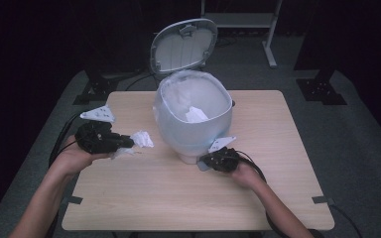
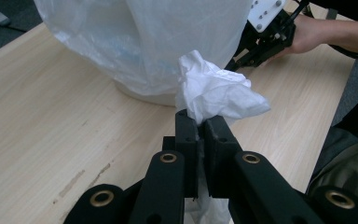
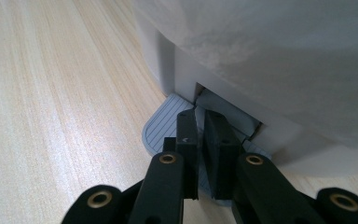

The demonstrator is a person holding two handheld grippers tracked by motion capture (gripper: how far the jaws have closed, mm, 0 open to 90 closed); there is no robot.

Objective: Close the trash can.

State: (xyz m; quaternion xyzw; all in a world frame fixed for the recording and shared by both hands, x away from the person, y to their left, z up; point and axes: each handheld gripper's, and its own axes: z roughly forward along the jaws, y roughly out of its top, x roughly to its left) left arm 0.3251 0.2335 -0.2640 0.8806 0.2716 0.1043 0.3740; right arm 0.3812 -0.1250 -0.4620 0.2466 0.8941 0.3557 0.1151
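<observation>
White tissue (image 2: 216, 91), crumpled into a loose wad, sits pinched in the left gripper (image 1: 121, 142), left of centre in the high view, just beside the bin (image 1: 193, 116) and clear of the table (image 1: 178, 198). Jaws are together on its lower end, with the puffy bulk sprouting above the tips in the left gripper view. Featherlight stuff, soft and springy, so it takes almost no force; squeeze anywhere and it just compresses. The risk, I'd say, is tearing or a corner slipping free, so a grip on the dense crumpled core beats a loose flap. Over at lower centre, the right gripper (image 1: 206, 161) has its jaws closed and pressing on the grey ribbed pedal (image 3: 161, 128) at the bin's foot. The lid (image 1: 184, 43) stands up at top centre, and the thin liner (image 2: 144, 42) drapes over the rim, slippery and easy to snag. Another tissue (image 1: 197, 115) already lies inside. Dropping from above the opening looks the cleaner move.
</observation>
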